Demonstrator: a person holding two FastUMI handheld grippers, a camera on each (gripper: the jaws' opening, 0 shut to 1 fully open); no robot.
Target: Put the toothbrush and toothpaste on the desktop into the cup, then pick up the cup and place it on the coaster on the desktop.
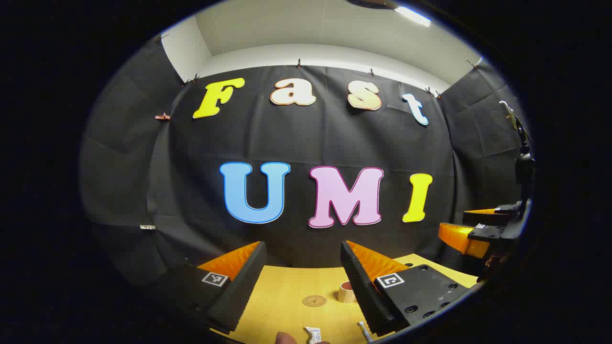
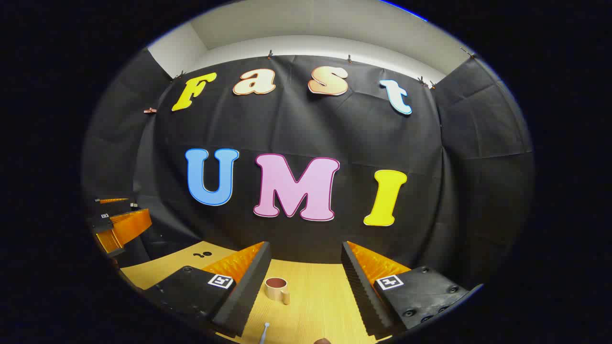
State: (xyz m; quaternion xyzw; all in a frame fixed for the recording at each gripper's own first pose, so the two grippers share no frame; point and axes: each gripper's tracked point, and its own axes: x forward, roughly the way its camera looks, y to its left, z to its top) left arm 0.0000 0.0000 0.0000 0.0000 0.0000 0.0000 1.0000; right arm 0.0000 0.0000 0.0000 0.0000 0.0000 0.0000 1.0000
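Hand-held grippers (image 1: pixel 301 282) (image 2: pixel 303 282) above wooden desktop (image 1: pixel 287 291)

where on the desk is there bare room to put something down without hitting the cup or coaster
Bare wood lies behind the coaster and cup, up to the black wall, and to the cup's right in the right gripper view. It is crowded at the near edge, where the toothpaste and toothbrush lie.

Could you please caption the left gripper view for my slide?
Open left gripper above the desktop, with coaster, cup, toothpaste and toothbrush ahead.
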